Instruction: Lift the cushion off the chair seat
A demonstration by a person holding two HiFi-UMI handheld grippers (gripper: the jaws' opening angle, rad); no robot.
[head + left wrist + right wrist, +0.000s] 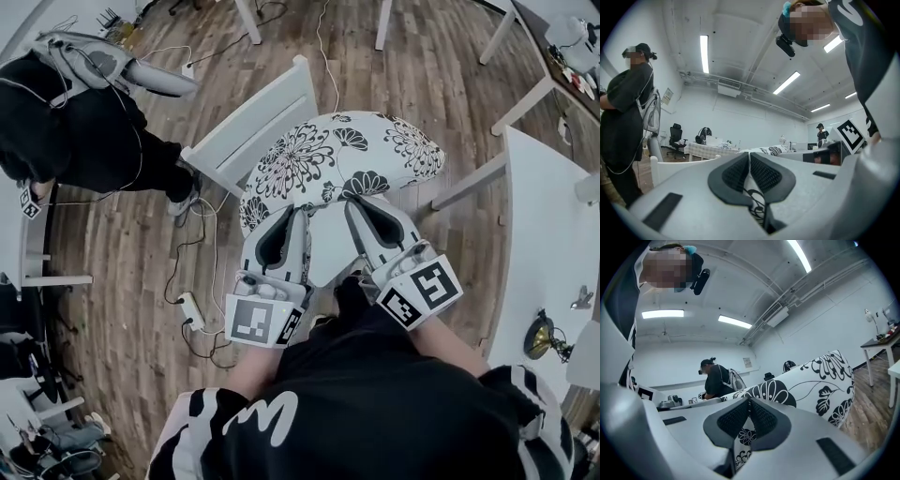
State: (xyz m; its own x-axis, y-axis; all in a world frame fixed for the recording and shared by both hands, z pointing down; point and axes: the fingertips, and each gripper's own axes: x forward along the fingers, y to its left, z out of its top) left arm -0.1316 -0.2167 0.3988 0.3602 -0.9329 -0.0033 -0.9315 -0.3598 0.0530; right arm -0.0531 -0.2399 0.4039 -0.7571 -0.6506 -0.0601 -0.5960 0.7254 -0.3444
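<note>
No full word or number can be read anywhere. The black top (375, 412) at the near edge carries a large white mark (265, 418) shaped like an M or a W; which one cannot be told. The left marker cube (262, 322) and the right marker cube (422, 292) bear black-and-white square code patterns, not letters. A small notice (668, 95) on the far wall, left of the scene, and another wall sheet (747, 363) are too small to read.
</note>
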